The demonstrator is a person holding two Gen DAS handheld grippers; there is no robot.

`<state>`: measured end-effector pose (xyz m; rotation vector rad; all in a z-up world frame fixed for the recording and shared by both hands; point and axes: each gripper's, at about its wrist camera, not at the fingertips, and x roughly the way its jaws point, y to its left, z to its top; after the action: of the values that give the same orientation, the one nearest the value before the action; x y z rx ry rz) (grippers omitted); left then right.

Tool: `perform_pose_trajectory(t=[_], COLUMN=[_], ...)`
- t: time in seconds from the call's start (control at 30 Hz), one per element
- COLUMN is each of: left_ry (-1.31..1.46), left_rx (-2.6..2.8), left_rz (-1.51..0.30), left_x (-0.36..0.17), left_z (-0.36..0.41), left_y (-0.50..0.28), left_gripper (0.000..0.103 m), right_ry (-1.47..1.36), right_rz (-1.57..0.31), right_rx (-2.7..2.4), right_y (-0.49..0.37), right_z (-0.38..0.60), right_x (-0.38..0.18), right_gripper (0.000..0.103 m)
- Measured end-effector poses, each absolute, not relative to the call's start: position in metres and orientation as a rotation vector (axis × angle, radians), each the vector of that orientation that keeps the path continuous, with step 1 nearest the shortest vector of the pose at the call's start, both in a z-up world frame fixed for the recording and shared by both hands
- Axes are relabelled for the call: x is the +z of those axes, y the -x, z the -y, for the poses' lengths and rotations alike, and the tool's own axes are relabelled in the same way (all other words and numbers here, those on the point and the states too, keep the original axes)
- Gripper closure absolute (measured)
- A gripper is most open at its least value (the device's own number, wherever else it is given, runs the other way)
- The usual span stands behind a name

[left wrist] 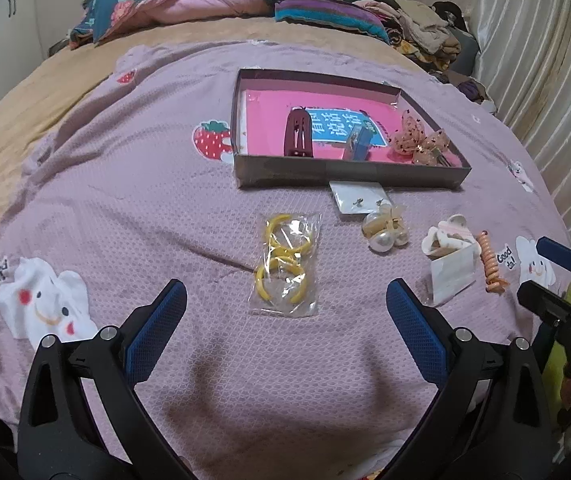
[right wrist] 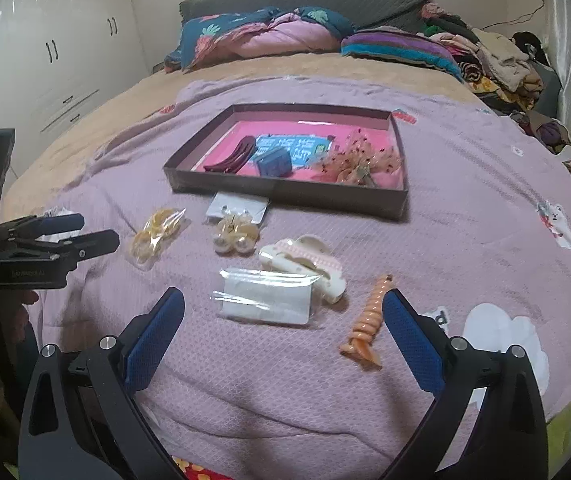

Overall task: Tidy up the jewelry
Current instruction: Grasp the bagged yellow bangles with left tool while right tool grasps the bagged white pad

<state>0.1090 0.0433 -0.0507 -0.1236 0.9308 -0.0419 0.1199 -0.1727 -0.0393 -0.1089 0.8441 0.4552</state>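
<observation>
Overhead, the left tongs (left wrist: 285, 292) hover low above the lilac bedspread (left wrist: 125, 184), spread wide and holding nothing, their blue pads (left wrist: 157, 328) flanking the bagged yellow hoops (left wrist: 285, 264) lying just ahead. Likewise the right tongs (right wrist: 283, 300) hang level and wide apart, empty, with the white card packet (right wrist: 265, 300) between their tips and the orange spiral hair tie (right wrist: 367, 320) just inside the right pad. Beyond these lie the cream hair claw (right wrist: 305, 264), the pearl earrings (right wrist: 235, 236) and a small earring card (right wrist: 237, 206) touching the dark tray (right wrist: 285, 196). Inside that tray rest a maroon clip (right wrist: 233, 154), a blue box (right wrist: 275, 162) and a mesh bow (right wrist: 359, 160).
</observation>
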Motion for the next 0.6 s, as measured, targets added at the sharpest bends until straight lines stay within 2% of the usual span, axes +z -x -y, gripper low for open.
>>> perform_pose_trajectory(t=[0.4, 0.6], left_ry=[0.151, 0.175], left_rx=[-0.053, -0.061], left_rz=[-1.007, -1.032], left_x=[-0.088, -0.101], left_z=[-0.056, -0.064], left_y=[-0.125, -0.135], left_gripper=[0.011, 0.019], right_ry=[0.105, 0.074], right_rz=[-0.924, -0.969], right_rx=[0.444, 0.430], right_y=[-0.130, -0.143], right_z=[0.159, 0.155], right_x=[-0.072, -0.088], right_gripper=[0.004, 0.004])
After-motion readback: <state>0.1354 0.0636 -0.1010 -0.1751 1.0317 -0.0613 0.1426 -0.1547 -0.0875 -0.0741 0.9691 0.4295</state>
